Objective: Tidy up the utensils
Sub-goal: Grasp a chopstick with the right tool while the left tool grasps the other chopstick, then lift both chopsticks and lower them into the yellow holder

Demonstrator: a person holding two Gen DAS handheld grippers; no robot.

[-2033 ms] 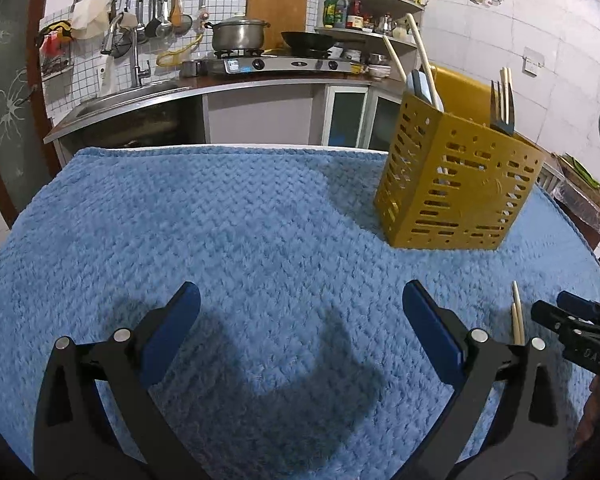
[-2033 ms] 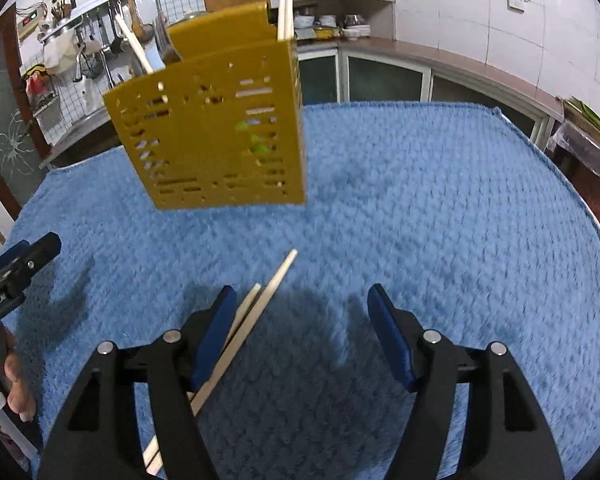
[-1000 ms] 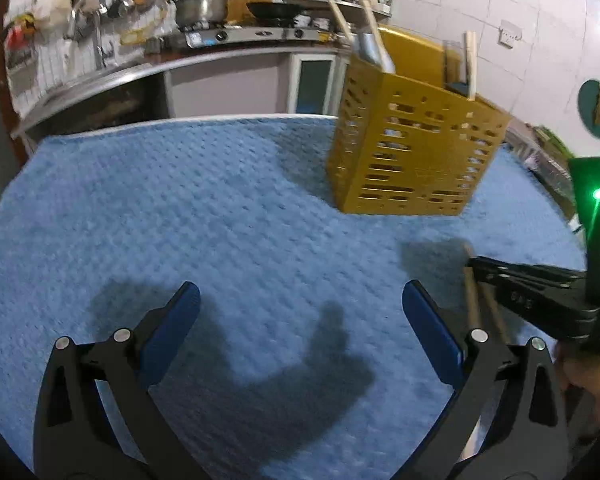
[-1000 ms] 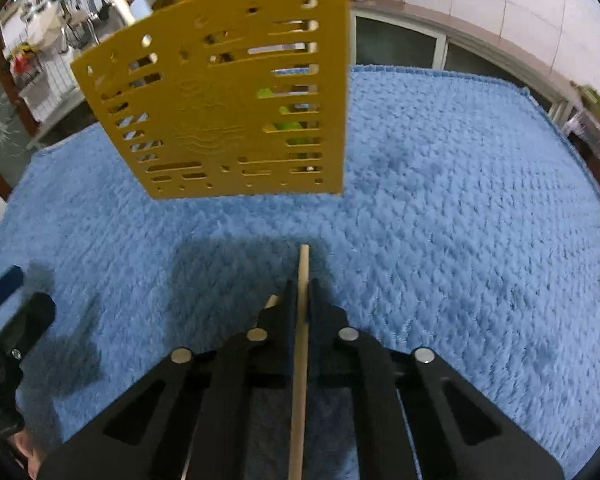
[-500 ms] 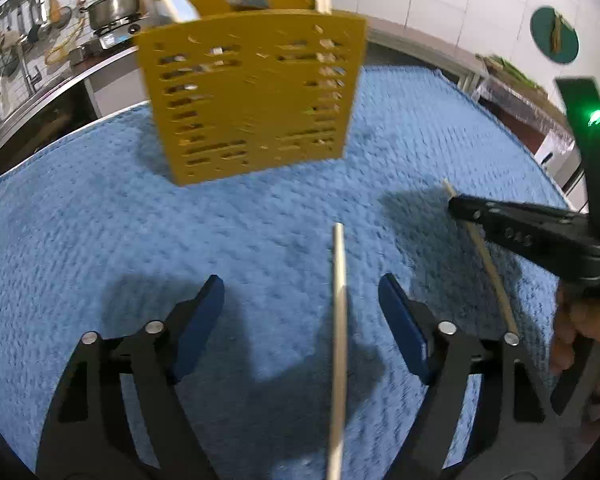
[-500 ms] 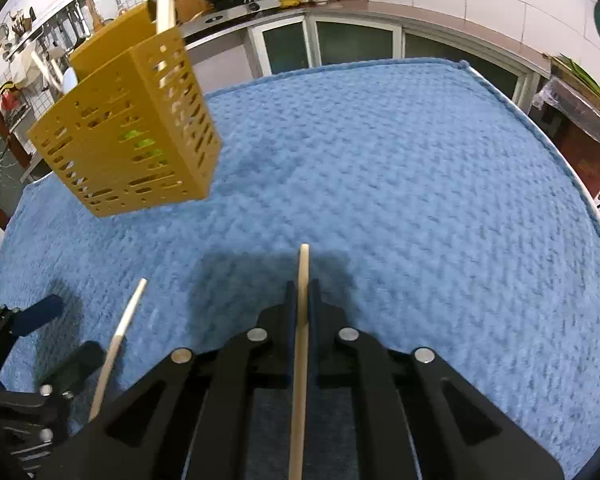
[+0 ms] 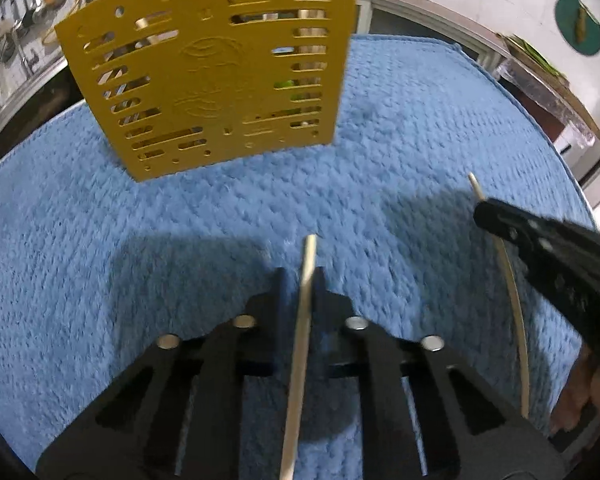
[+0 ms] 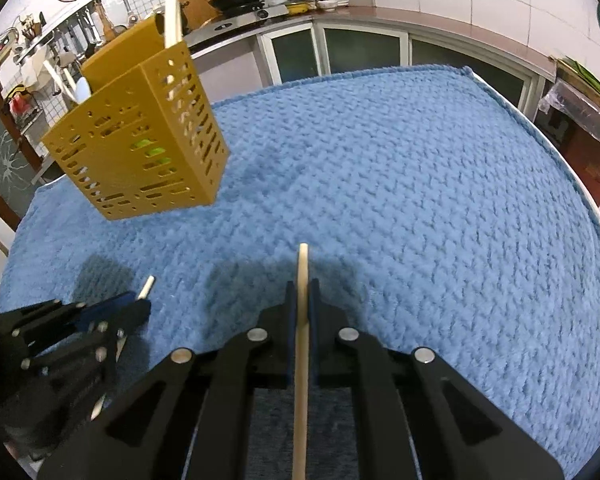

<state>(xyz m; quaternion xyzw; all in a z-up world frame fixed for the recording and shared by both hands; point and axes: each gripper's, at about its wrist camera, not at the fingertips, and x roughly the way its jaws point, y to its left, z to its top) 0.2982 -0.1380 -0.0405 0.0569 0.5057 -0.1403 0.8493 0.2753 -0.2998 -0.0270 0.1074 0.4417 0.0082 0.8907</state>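
Observation:
A yellow perforated utensil holder (image 7: pixel 216 68) stands on the blue cloth, with chopsticks and other utensils upright in it; it also shows in the right wrist view (image 8: pixel 140 152). My left gripper (image 7: pixel 300 280) is shut on a wooden chopstick (image 7: pixel 302 320) that points toward the holder. My right gripper (image 8: pixel 302 292) is shut on a second chopstick (image 8: pixel 301 340). In the left wrist view the right gripper (image 7: pixel 548 260) and its chopstick (image 7: pixel 512 296) are at the right. In the right wrist view the left gripper (image 8: pixel 100 320) is at the lower left, its chopstick tip (image 8: pixel 148 284) sticking out.
A blue textured cloth (image 8: pixel 420 200) covers the round table. Behind it are a kitchen counter with a stove and pans (image 8: pixel 252 4), hanging utensils at the left, and cabinets. The table edge curves at the right (image 8: pixel 580 184).
My left gripper has closed on the chopstick that lay between its open fingers and moved nearer the holder. My right gripper still holds its chopstick, lifted off the cloth.

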